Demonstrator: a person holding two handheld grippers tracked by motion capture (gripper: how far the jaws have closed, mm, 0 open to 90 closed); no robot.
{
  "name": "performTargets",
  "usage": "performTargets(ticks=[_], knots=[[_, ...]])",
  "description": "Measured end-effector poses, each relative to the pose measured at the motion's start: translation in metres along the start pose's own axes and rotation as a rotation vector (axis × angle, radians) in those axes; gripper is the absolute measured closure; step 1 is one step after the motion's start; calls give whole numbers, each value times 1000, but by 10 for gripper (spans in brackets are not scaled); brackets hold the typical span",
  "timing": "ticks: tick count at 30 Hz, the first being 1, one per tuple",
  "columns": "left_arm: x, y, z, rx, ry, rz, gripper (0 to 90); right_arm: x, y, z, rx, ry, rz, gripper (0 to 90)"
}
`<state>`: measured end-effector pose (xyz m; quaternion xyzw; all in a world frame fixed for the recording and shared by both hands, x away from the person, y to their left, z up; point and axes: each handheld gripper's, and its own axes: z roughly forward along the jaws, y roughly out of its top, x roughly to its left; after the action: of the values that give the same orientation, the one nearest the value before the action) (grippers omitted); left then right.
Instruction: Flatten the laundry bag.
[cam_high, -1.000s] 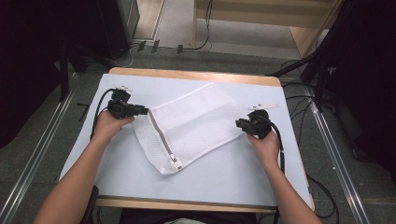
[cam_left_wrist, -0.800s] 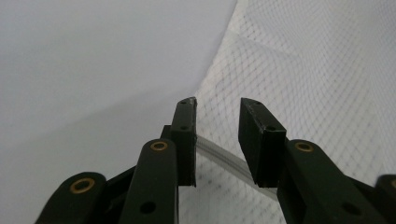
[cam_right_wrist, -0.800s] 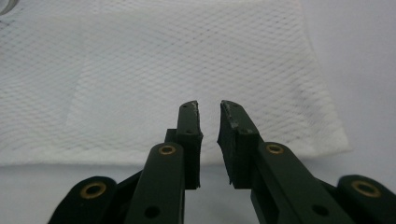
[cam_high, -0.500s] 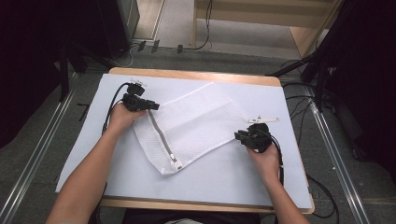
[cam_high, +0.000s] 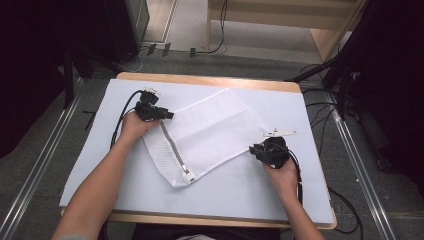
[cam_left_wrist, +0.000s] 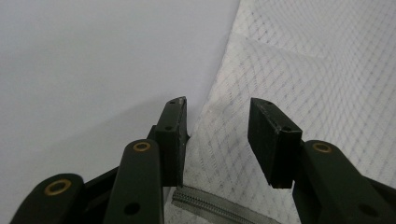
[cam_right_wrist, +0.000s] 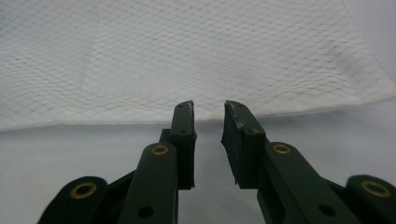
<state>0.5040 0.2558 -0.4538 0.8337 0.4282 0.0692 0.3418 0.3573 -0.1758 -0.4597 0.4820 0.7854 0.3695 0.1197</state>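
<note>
On the white table cover (cam_high: 240, 195), as the high view shows it, a white mesh laundry bag (cam_high: 210, 132) lies flat and slightly askew near the middle, its grey zipper (cam_high: 172, 150) running along the edge nearest the person's left hand. The left gripper (cam_high: 167, 115) sits at the bag's upper left corner, by the top end of the zipper; the right gripper (cam_high: 254, 150) sits at the opposite edge, just beside the fabric. From this height the jaw state cannot be read.

In the left gripper view, the left gripper (cam_left_wrist: 219, 135) has its jaws spread, having just been opening. The mesh laundry bag (cam_left_wrist: 303, 70) lies under and between them, but the pads do not press on it. A short length of the zipper (cam_left_wrist: 210, 210) shows at the bottom of the frame.

In the right gripper view, the right gripper (cam_right_wrist: 209, 121) holds its jaws a narrow gap apart; they too have just been opening. Nothing lies between them. The edge of the mesh laundry bag (cam_right_wrist: 187, 60) lies just ahead of the tips, flat on the cover.

Handling, as a judgement: the bag looks very light, limp and thin, so it will sag and fold wherever it is unsupported and will slide easily on the smooth cover. The open weave can snag on a pad corner. Preferred grip points are the seamed corners and the zipper tape, where the material is doubled and firmer. Take hold at two well-separated points to keep the bag taut.
</note>
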Motion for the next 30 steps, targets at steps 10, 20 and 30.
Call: performTargets(ticks=[10, 20, 30], knots=[[-5, -5, -3, 9, 44, 36, 775, 14, -1, 1, 4, 10, -23, 734], [-3, -7, -14, 33, -21, -7, 900, 7, -2, 8, -1, -2, 0, 779], [-4, -15, -24, 27, -28, -25, 900, -2, 2, 10, -16, -68, 36, 736]])
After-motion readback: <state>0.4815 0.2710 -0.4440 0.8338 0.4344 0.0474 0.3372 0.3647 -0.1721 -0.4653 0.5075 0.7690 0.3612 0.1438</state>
